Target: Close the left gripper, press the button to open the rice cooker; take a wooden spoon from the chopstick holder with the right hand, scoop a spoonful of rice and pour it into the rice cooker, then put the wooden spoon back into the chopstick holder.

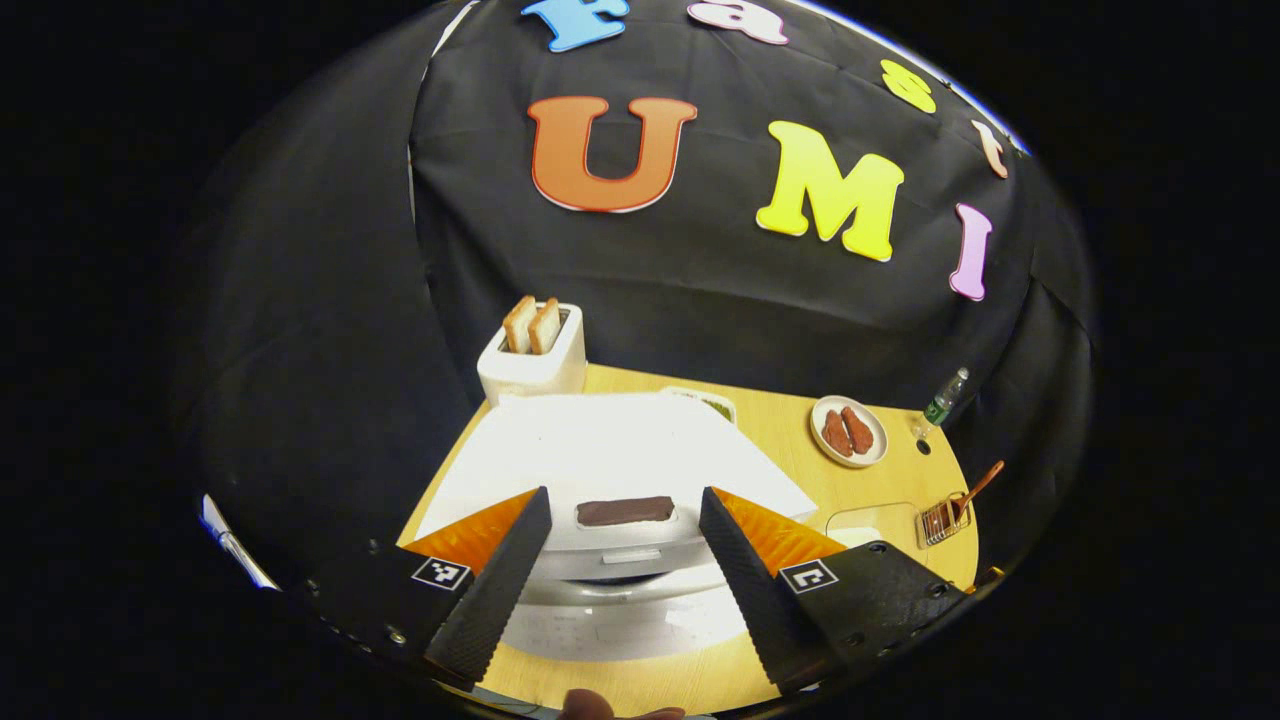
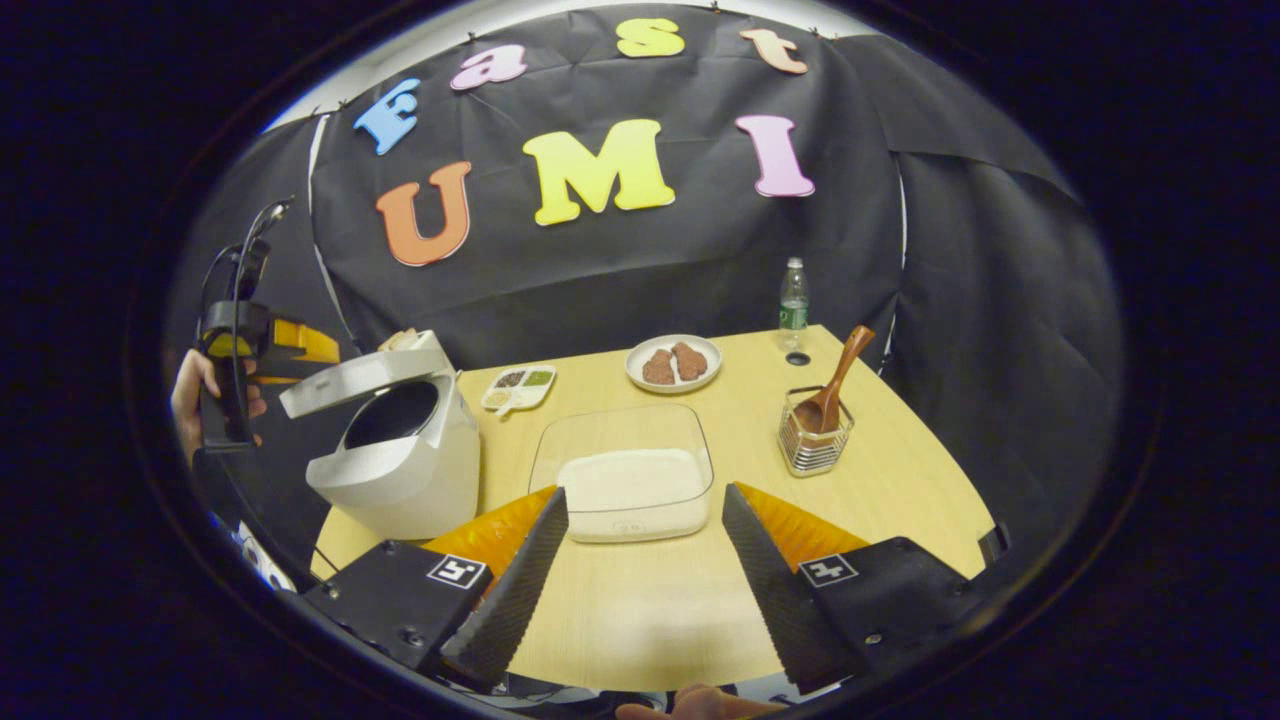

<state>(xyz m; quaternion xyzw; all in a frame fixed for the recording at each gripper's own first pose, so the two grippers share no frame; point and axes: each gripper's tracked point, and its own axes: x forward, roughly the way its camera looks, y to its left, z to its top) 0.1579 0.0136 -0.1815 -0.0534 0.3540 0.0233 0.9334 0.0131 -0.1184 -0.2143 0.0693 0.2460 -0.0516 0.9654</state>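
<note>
Right gripper (image 2: 645,575) is sitting nearest, low over the table's (image 2: 640,620) front edge, jaws spread wide, holding nothing. Straight past its fingers the clear container of rice (image 2: 630,480) is resting mid-table. Wooden spoon (image 2: 835,385) is standing bowl-down in the wire chopstick holder (image 2: 815,440), handle leaning up and right, just right of the rice container.

Rice cooker (image 2: 400,465) is sitting at the table's left, lid (image 2: 355,380) tilted up, dark inner pot showing. Left gripper (image 2: 255,350) is hanging beside and above the lid, a hand (image 2: 195,395) wrapped on its grip.

In the left gripper view the left gripper (image 1: 625,590) is hovering over the cooker (image 1: 620,600), fingers wide apart, gripping nothing; the white lid (image 1: 610,450) is spanning the gap between them, a dark bar (image 1: 625,511) at its front edge.

Farther out: toaster (image 1: 530,365) with two bread slices behind the cooker, small seasoning tray (image 2: 518,388), plate (image 2: 673,365) carrying two brown pieces, water bottle (image 2: 793,300) at the back edge.
</note>
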